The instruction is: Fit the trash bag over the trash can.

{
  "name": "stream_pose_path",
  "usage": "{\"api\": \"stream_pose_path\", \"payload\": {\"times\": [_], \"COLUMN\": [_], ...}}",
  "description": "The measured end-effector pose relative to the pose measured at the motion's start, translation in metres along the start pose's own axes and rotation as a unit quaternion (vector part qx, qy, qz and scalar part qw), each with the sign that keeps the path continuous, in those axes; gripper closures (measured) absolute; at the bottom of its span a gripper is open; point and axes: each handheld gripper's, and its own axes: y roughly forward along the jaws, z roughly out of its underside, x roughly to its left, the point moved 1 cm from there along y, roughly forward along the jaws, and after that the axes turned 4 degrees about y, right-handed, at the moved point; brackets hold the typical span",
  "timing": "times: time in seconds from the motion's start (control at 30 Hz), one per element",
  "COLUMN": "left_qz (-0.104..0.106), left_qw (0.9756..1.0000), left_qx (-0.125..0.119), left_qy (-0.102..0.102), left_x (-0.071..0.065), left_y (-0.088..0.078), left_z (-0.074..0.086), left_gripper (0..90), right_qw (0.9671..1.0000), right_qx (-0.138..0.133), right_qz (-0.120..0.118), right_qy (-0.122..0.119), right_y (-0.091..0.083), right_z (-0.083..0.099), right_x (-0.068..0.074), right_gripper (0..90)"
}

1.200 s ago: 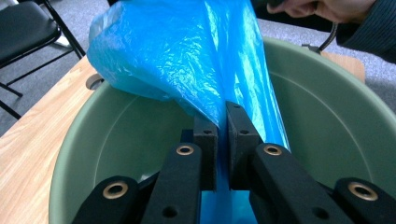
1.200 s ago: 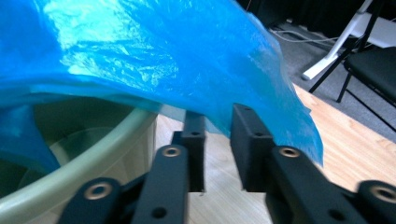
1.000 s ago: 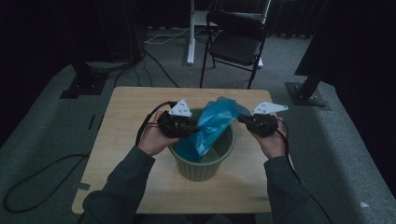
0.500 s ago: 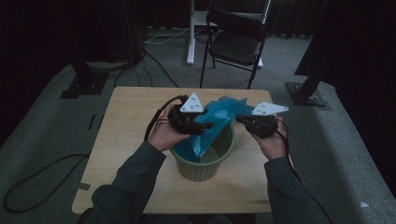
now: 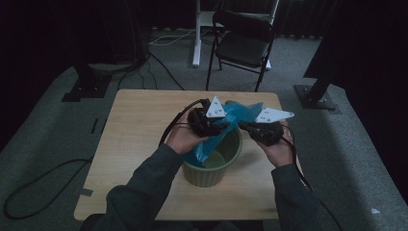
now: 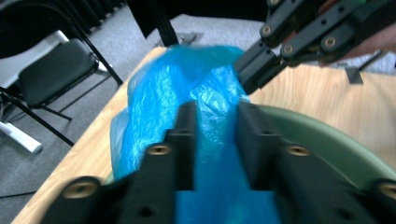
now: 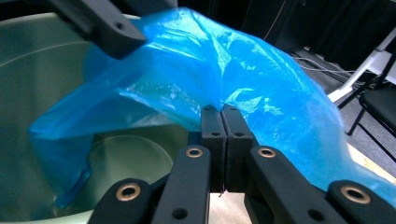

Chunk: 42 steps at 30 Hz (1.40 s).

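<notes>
Bag: blue plastic bag [image 5: 226, 126], draped over the green bin [image 5: 211, 171] on wooden table [image 5: 134, 125].
L gripper [image 6: 215, 119]: jaws just closing, bag film between them, a gap showing.
R gripper [image 7: 219, 122]: jaws together, pinching bag edge.

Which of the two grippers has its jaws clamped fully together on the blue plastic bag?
The right gripper: its jaws meet, pinching the blue plastic bag over the green bin. The left gripper keeps a gap between its jaws, with bag film in it.
</notes>
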Motion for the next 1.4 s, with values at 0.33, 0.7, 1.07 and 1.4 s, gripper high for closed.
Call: {"api": "stream_pose_path", "payload": {"times": [0.33,0.7,1.07,1.4], "left_qz": [0.007,0.008,0.02,0.027], "left_qw": [1.0,0.9999,0.9996,0.9996], "left_qx": [-0.001,-0.009,-0.014,-0.012], "left_qy": [-0.004,0.012,0.01,0.001], "left_x": [0.003,-0.011,-0.021,-0.02], "left_y": [-0.01,-0.025,-0.035,-0.039], "left_z": [0.011,0.031,0.046,0.055], "left_gripper": [89.2,89.2,89.1,89.1], "right_qw": [0.9999,0.9987,0.9979,0.9949], "right_qx": [-0.008,-0.034,-0.012,-0.002], "right_qz": [-0.012,0.01,-0.029,-0.07], "right_qy": [0.003,0.037,0.056,0.073], "right_y": [-0.008,-0.022,-0.005,0.009], "right_z": [0.002,-0.008,-0.017,-0.022], "right_x": [-0.003,-0.018,-0.02,-0.019], "right_gripper": [69.6,54.9,49.2,48.8]}}
